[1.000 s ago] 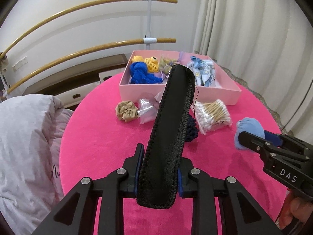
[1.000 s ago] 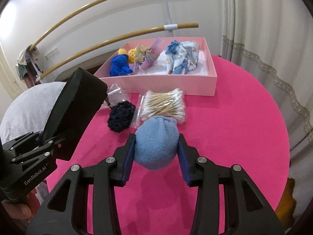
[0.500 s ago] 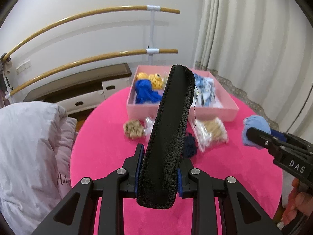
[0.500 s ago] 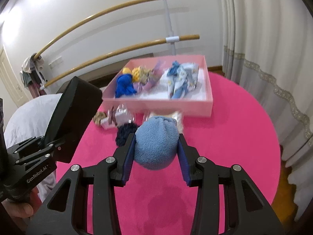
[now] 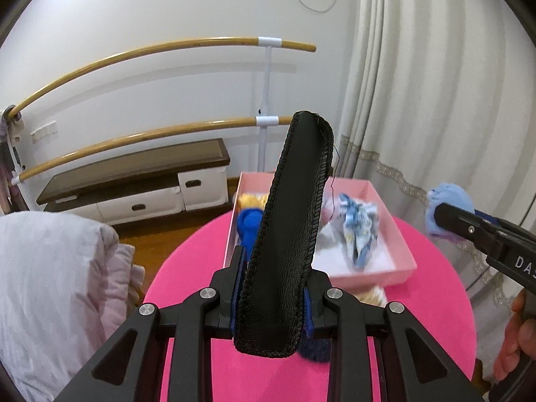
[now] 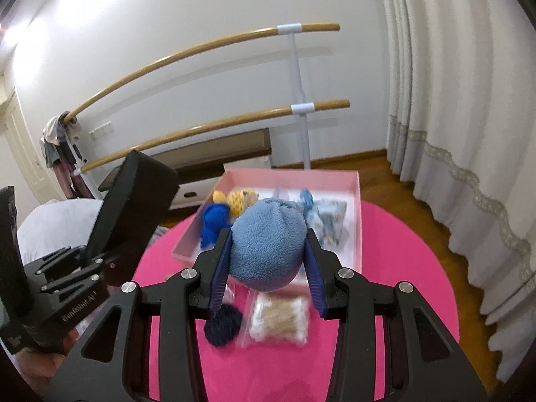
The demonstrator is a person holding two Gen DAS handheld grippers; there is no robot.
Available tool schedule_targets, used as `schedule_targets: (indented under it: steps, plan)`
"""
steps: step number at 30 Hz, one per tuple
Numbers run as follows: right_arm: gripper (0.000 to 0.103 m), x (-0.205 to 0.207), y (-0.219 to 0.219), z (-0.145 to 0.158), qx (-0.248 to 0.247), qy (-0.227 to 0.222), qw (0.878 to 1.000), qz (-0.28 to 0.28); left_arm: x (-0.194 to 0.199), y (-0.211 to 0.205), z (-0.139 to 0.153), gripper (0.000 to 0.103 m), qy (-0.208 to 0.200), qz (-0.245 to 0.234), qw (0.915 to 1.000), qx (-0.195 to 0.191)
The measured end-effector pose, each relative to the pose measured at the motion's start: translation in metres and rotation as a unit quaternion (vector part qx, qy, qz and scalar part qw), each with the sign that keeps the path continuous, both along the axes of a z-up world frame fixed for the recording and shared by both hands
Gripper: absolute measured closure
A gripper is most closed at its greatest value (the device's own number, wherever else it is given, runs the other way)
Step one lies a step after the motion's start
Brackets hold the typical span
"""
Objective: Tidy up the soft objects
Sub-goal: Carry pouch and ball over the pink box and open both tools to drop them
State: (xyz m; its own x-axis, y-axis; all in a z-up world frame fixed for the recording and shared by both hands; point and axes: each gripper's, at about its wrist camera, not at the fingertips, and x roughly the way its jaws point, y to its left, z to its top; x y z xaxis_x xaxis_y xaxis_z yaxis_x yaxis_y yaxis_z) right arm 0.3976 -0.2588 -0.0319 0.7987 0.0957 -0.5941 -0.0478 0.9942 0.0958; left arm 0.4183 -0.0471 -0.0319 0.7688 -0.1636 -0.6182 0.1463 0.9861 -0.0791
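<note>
Both grippers have lifted higher above the pink table (image 6: 402, 268). At center frame, left gripper (image 5: 272, 296) clamps the stiffish black leather pouch (image 5: 291, 227) near its base; right gripper (image 6: 266, 261) squeezes the light, squashy blue fleece ball (image 6: 268, 244), both short of the pink box (image 6: 355, 207).

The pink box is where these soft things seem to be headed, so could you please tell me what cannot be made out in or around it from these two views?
- Left wrist view: the black leather case hides the middle of the pink box.
- Right wrist view: the blue fleece ball covers the box's centre.
- Both views: motion blur smears the patterned fabric bundle.
- Right wrist view: the cotton swab bag is blurred; the dark knitted piece is partly behind the jaws.
</note>
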Motion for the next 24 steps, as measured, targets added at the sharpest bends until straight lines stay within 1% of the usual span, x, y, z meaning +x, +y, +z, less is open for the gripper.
schedule_targets:
  steps: [6,12,17,24]
  plan:
    - [0.065,0.031,0.005,0.018,0.001,-0.004,1.0,0.007,0.033,-0.012,0.015,0.078,-0.002,0.0,1.0,0.005]
    - [0.065,0.059,0.001,0.02,0.008,0.004,1.0,0.007,0.062,-0.018,0.026,0.078,-0.005,0.003,1.0,-0.001]
    - [0.065,0.078,-0.002,0.016,0.01,0.013,1.0,0.006,0.08,-0.02,0.026,0.078,-0.005,0.003,1.0,-0.002]
    - [0.065,0.097,-0.005,0.009,0.006,0.024,1.0,0.004,0.103,-0.022,0.018,0.078,0.003,0.002,1.0,-0.005]
